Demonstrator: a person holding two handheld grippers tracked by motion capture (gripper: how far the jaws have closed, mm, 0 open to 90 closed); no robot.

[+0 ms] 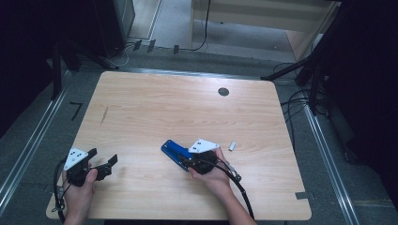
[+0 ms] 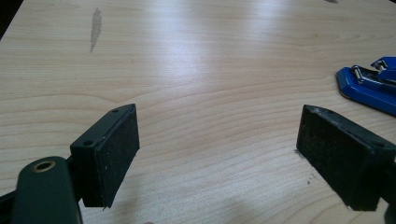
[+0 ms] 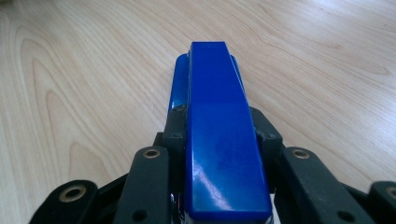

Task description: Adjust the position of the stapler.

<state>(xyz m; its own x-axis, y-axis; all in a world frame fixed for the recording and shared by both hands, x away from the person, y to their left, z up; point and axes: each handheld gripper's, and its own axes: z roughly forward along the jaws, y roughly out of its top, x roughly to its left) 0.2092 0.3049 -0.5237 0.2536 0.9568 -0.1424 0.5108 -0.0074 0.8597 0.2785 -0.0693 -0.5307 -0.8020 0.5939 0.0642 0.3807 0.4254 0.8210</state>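
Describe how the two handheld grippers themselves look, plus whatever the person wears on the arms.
Both the left gripper and right gripper are black, each topped by a grey three-cornered plate with small holes and trailing a black cable. Their jaws carry flat, dark rectangular pads; brass-ringed holes mark the linkages. The forearms show no sleeves.

A light wooden table with rounded corners (image 1: 155, 103) stands on a grey floor (image 1: 33, 140), a round dark grommet hole (image 1: 223, 92) near its far edge. Metal floor rails (image 1: 28, 150) run along both sides. Black cables (image 1: 295, 105) trail at the right, and pale wooden furniture (image 1: 263, 18) stands beyond.
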